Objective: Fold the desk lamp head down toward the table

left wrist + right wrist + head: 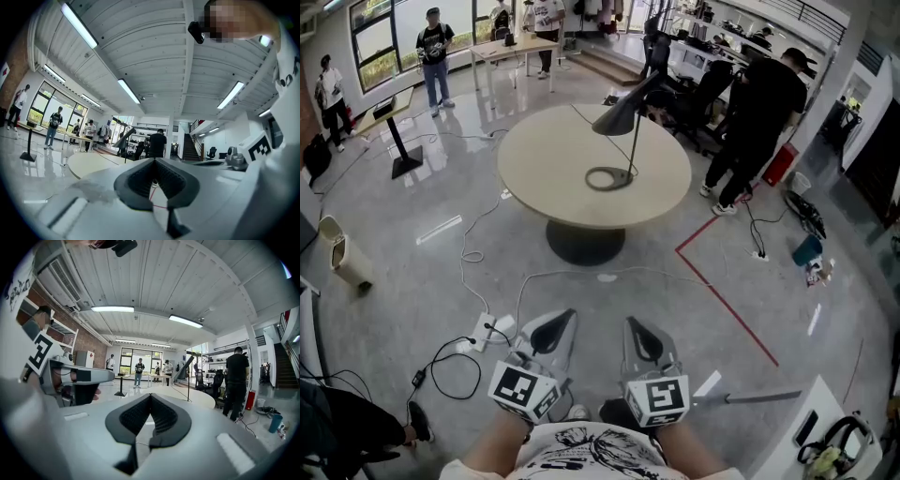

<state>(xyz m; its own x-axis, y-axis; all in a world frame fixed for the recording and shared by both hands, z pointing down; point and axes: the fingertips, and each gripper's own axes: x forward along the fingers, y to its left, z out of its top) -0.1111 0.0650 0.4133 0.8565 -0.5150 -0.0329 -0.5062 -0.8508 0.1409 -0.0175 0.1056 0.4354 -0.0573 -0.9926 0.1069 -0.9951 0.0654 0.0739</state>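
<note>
A black desk lamp [623, 114] stands on the round beige table [544, 173], its cone head tilted up on a thin stem above a ring base [608, 178]. Both grippers are held low near my body, well short of the table. My left gripper [565, 320] is shut with nothing in it, and so is my right gripper [634, 324]. The left gripper view shows its jaws [154, 160] meeting at the tips, with the lamp [125, 138] small in the distance. In the right gripper view the jaws [150, 395] also meet, and the lamp [185, 367] is far ahead.
A person in black [759, 108] stands just right of the table. White cables and a power strip [485, 329] lie on the floor between me and the table. A red tape line [727, 298] runs at right. A white bin [339, 251] stands at left.
</note>
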